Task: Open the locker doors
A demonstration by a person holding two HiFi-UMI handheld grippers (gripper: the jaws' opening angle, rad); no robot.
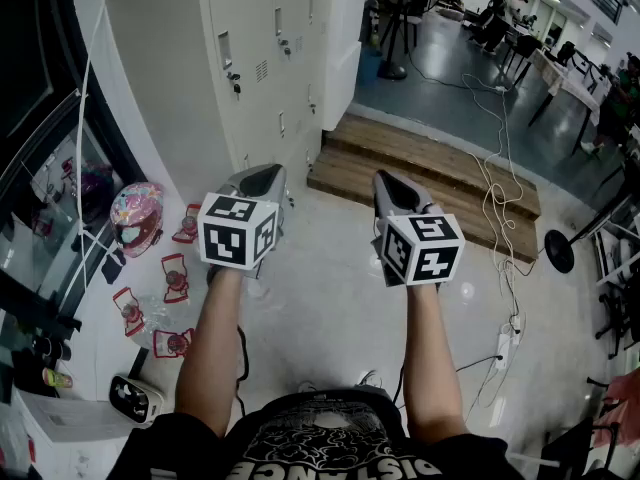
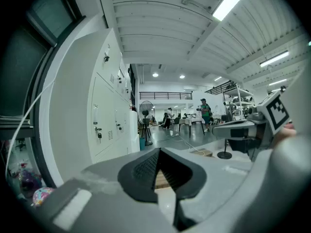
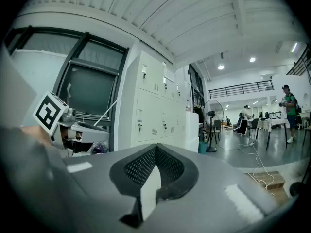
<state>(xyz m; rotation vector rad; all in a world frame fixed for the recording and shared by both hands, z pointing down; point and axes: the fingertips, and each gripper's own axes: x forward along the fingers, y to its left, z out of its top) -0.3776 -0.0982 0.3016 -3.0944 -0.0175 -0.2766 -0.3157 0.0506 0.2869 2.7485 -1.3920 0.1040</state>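
The cream locker bank (image 1: 270,58) stands ahead at the left, all its doors closed, with keys hanging from some of the locks. It also shows as the lockers (image 2: 109,115) in the left gripper view and as the lockers (image 3: 155,115) in the right gripper view. My left gripper (image 1: 268,175) is held out level over the floor, a good way short of the lockers, its jaws together and empty (image 2: 158,150). Beside it, my right gripper (image 1: 384,178) is shut on nothing (image 3: 156,147). Neither touches a door.
A low wooden platform (image 1: 420,163) lies ahead right of the lockers. A pink helmet (image 1: 137,213) and several red packets (image 1: 175,273) lie on the floor at left. Cables and a power strip (image 1: 510,333) run at right. A standing fan (image 3: 212,111) and people are farther off.
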